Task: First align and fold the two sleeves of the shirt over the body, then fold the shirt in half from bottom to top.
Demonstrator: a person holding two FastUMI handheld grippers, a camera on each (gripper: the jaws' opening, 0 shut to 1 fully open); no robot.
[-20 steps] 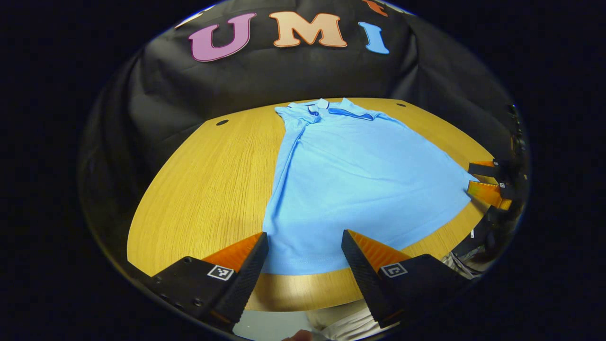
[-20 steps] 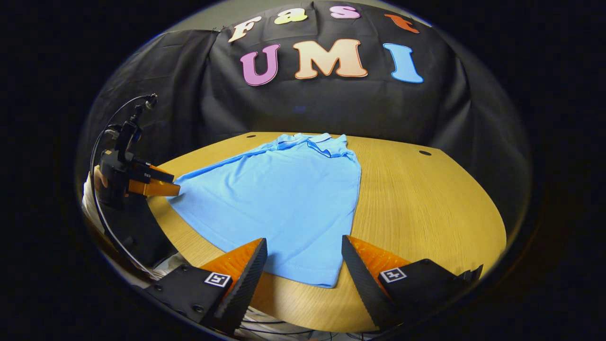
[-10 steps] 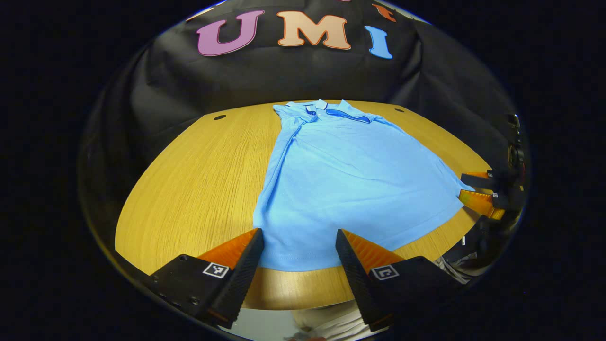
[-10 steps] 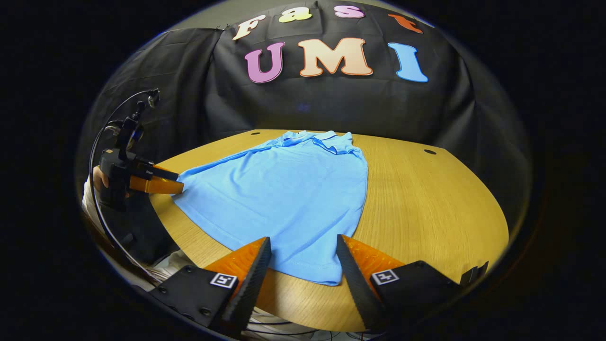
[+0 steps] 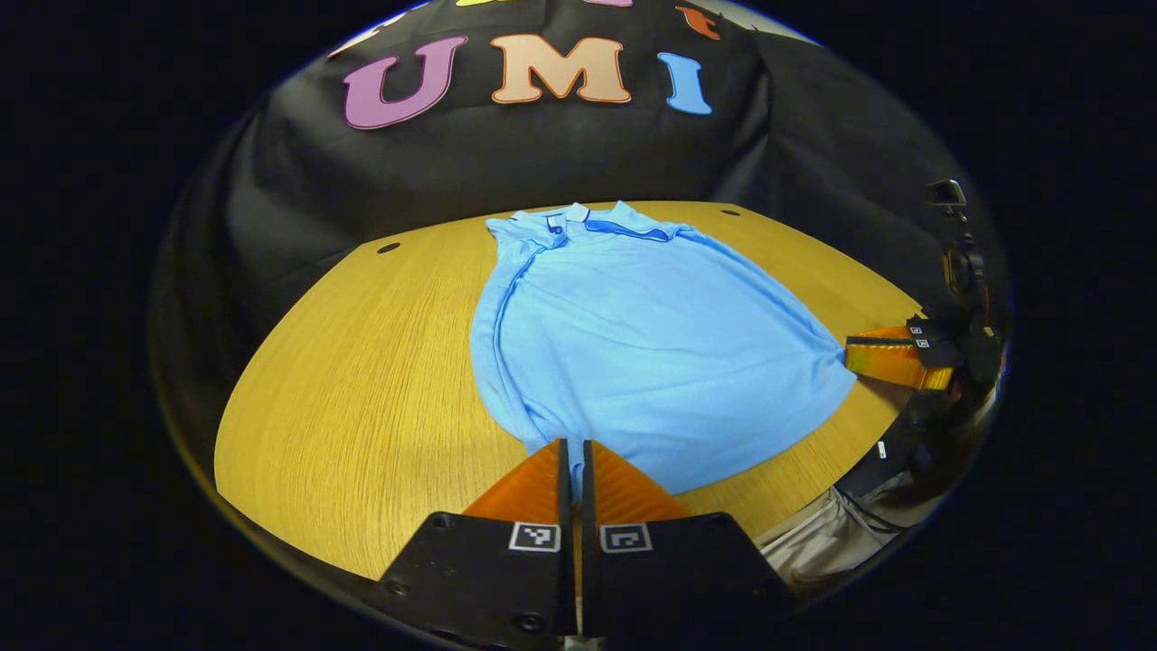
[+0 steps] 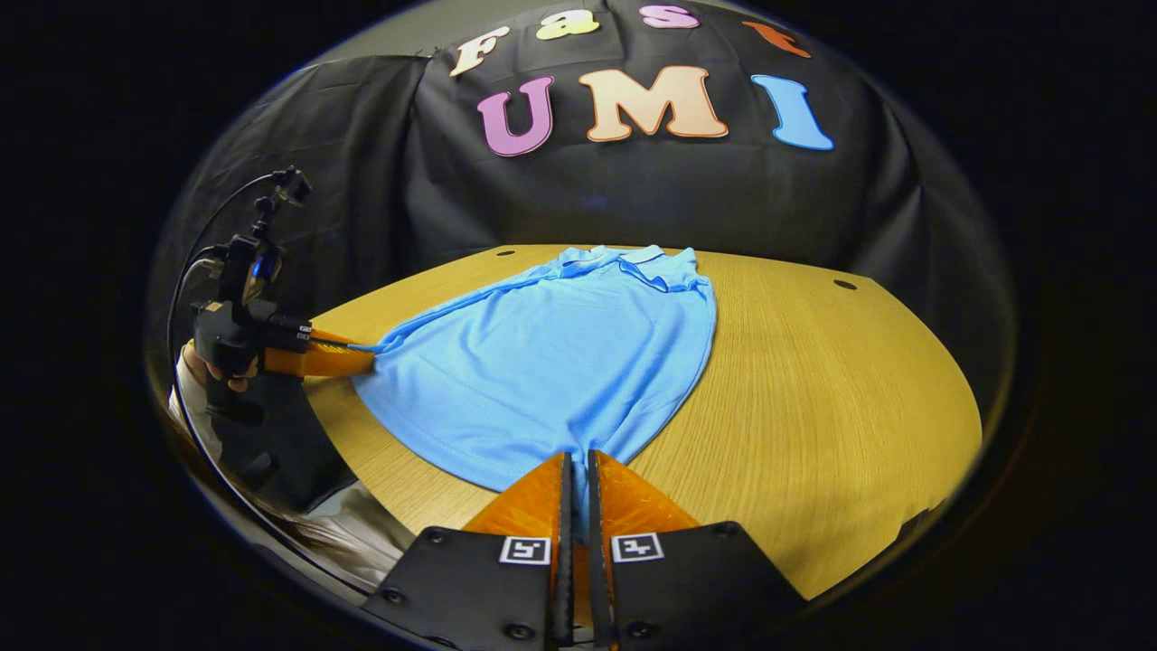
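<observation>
In the left gripper view, the left gripper [image 5: 573,452] is clamped on a hem corner of the blue shirt [image 5: 633,334]; the right gripper [image 6: 578,466] pinches the other corner. The shirt lies on the wooden table [image 6: 813,380], sleeves apparently tucked in, collar [image 6: 633,258] farthest. The right gripper view adds a hand [image 6: 212,366].

One shirt [image 5: 651,353], one table [image 5: 362,380], two grippers, and seemingly two table holes [image 6: 845,284].

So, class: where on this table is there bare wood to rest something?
Bare table lies between the shirt and the booth's wall, left in the left gripper view; likewise right in the right gripper view. The near hem is crowded by both grippers.
</observation>
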